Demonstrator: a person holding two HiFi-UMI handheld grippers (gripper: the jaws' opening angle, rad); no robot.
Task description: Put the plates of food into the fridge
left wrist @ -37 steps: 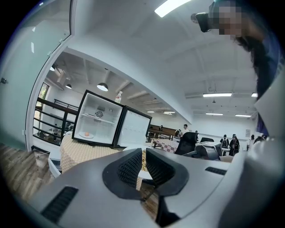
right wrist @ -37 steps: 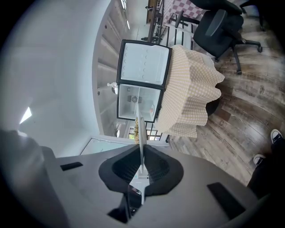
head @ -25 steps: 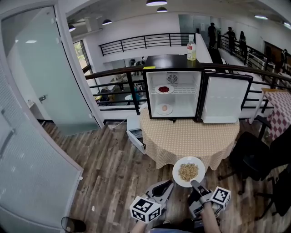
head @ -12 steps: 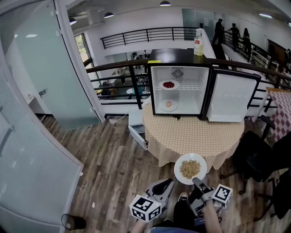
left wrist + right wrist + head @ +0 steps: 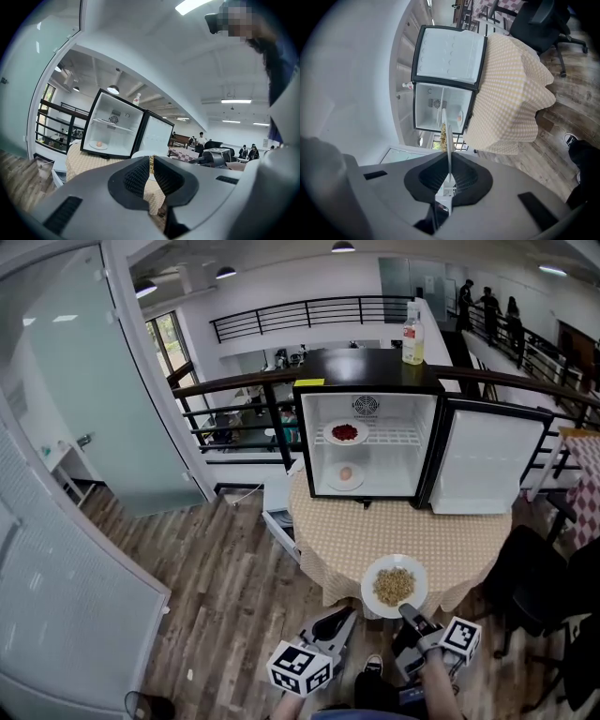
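My right gripper [image 5: 411, 618] is shut on the near rim of a white plate of tan grains [image 5: 394, 586], which hangs level over the front edge of the round table [image 5: 412, 531]. In the right gripper view the plate [image 5: 447, 136] runs edge-on between the pads. The left gripper [image 5: 336, 626] is low beside it, left of the plate, shut and holding nothing; its pads [image 5: 138, 177] show nothing gripped. The small fridge [image 5: 370, 390] stands open at the table's back. A plate of red food [image 5: 345, 433] rests on its shelf and a plate with a pale round item [image 5: 346, 474] on its floor.
The fridge door [image 5: 487, 463] swings out to the right. A bottle [image 5: 411, 339] stands on the fridge top. A black chair [image 5: 548, 592] is right of the table, a white box [image 5: 281, 514] on the floor to its left. Glass panels [image 5: 84, 456] line the left.
The view has drawn closer to the table and fridge. The plate in my right gripper has come forward from short of the table to over its front edge.
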